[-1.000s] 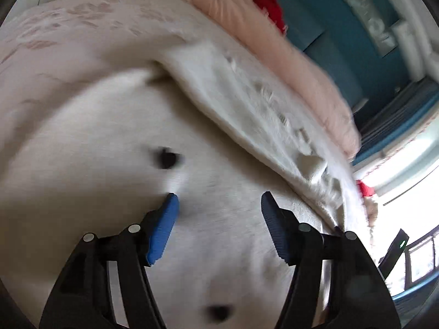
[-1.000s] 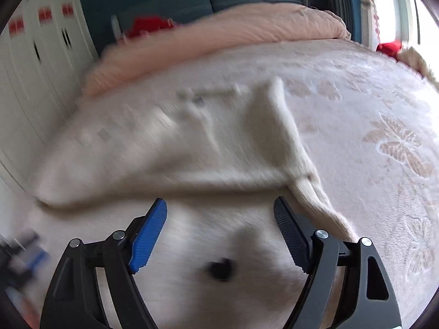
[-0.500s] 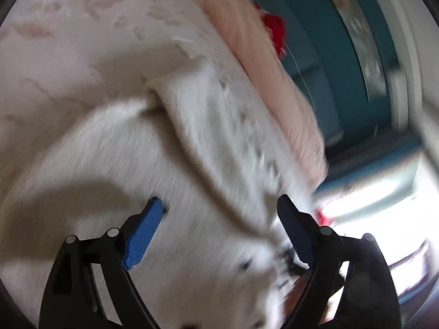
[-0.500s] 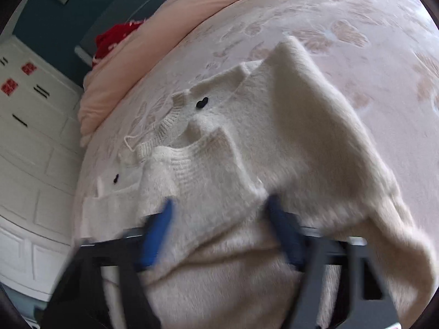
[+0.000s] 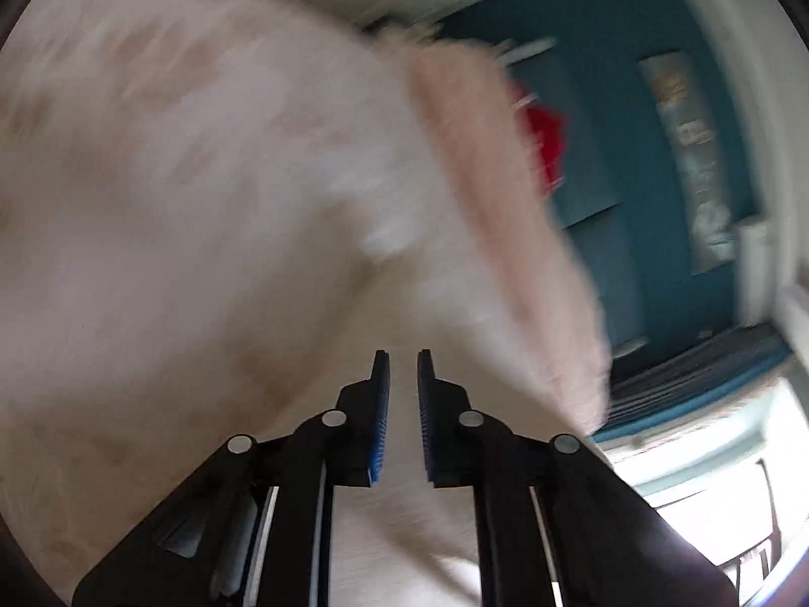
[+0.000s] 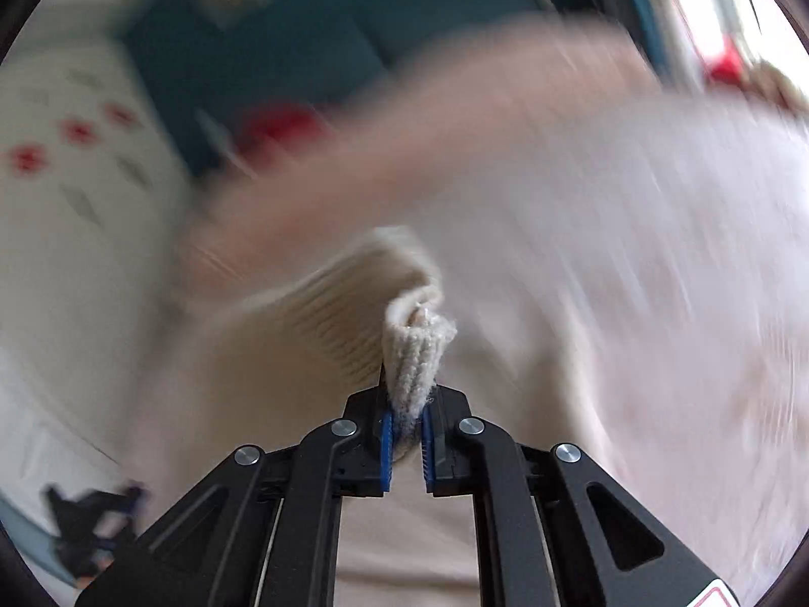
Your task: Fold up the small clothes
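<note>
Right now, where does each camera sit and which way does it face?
Left wrist: sits on the left gripper, which is shut, and looks along its fingers across the bed toward the pink blanket and teal wall; the view is blurred.
Right wrist: sits on the right gripper, whose jaws are closing on the sweater hem, and faces the same blanket and wall.
Shared: the bed, pink blanket and teal wall.

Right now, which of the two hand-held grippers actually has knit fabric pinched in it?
The right hand-held gripper: a ribbed fold of the cream sweater sticks up between its closing pads. The left hand-held gripper shows only a bare narrow gap, nothing in it.
</note>
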Available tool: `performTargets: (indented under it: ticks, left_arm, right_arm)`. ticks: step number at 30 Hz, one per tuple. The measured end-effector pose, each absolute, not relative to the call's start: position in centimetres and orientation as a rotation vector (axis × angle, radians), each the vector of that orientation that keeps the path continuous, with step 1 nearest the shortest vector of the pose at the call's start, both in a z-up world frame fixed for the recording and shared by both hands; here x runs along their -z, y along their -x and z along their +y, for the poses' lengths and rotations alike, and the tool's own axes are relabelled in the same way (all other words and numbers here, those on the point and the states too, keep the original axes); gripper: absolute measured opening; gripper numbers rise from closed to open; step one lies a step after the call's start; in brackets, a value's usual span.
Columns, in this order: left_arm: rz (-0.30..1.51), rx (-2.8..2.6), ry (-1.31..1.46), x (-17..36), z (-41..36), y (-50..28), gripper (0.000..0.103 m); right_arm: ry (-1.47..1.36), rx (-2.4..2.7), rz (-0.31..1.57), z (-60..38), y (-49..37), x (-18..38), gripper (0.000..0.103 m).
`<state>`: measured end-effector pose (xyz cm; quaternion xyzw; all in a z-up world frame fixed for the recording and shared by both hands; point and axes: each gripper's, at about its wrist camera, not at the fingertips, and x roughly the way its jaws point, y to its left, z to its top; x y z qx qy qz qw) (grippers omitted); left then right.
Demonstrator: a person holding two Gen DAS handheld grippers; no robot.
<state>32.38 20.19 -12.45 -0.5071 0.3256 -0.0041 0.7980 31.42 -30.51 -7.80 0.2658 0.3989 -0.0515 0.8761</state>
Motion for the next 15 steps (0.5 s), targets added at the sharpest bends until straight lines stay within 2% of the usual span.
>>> performTargets:
  ticks: [1,3,6,7,11,13,15]
  left_arm:
    - [0.714,0.01,1.116,13.6,20.0,-31.5,0.007]
    - [0.68,0.054,1.163,13.5,19.7,-29.9,0.009]
    - [0.638,0.132,1.176,12.2,18.6,-27.6,0.024]
    - [0.65,0.149,1.177,12.0,17.9,-27.1,0.034]
    - [0.751,0.148,1.239,13.8,15.8,-28.7,0.045]
    - [0.773,0.101,1.245,14.6,15.7,-30.7,0.043]
    - [0.757,0.059,1.277,15.0,16.2,-32.2,0.022]
  right_arm:
    - [-0.562,0.136,0.926,-31.0,-31.4,10.9,0.008]
    - [-0.564,0.104,0.874,-31.3,-29.5,12.8,0.006]
    - [-0.557,0.097,0.862,-31.1,-29.2,12.7,0.007]
    - [-0.553,0.098,0.864,-31.0,-29.3,12.7,0.007]
    - [-0.583,0.109,0.859,-31.0,-29.0,12.9,0.009]
    - [-0.598,0.11,0.866,-31.0,-28.8,12.8,0.01]
    - [-0.621,0.098,0.869,-31.8,-29.4,12.3,0.01]
